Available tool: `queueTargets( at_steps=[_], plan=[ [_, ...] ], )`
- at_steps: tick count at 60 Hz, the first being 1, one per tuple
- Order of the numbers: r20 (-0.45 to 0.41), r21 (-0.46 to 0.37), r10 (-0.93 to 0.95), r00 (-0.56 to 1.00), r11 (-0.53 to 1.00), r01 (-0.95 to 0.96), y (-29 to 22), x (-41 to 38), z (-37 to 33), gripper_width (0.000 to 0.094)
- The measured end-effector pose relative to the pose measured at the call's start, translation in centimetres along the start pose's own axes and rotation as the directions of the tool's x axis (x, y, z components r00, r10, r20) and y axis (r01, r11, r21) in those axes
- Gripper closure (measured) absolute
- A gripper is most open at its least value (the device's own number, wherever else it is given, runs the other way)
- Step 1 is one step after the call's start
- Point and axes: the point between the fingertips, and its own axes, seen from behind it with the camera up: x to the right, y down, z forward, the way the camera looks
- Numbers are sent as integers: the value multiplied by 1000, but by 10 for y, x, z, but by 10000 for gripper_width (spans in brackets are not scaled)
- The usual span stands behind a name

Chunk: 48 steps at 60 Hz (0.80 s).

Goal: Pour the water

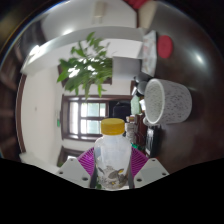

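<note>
A clear plastic bottle [112, 155] with a yellow cap [114, 126] stands upright between my fingers. Both pink pads [88, 162] press against its sides, so my gripper [112, 172] is shut on it and holds it lifted. A white speckled cup [168, 100] sits ahead and to the right of the bottle, its open mouth turned toward the bottle's side.
A green leafy plant [88, 68] stands behind the bottle to the left, in front of a white wall. A dark doorway or cabinet [95, 115] lies behind the bottle. Dark objects [138, 105] sit next to the cup.
</note>
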Motion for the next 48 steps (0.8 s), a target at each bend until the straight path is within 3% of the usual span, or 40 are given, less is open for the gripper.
queueTargets(
  at_steps=[9,20,31,39,48],
  plan=[
    [-14,45,223,975,974,-222,-25,12,4,488],
    [37,63,431,902,900,-432,-41,14,12,484],
    [37,74,462,886,883,-464,-47,18,12,483],
    [-23,28,307,951,952,-306,-33,16,5,484],
    [-93,-60,-200,975,979,195,-30,3,10,487]
  ],
)
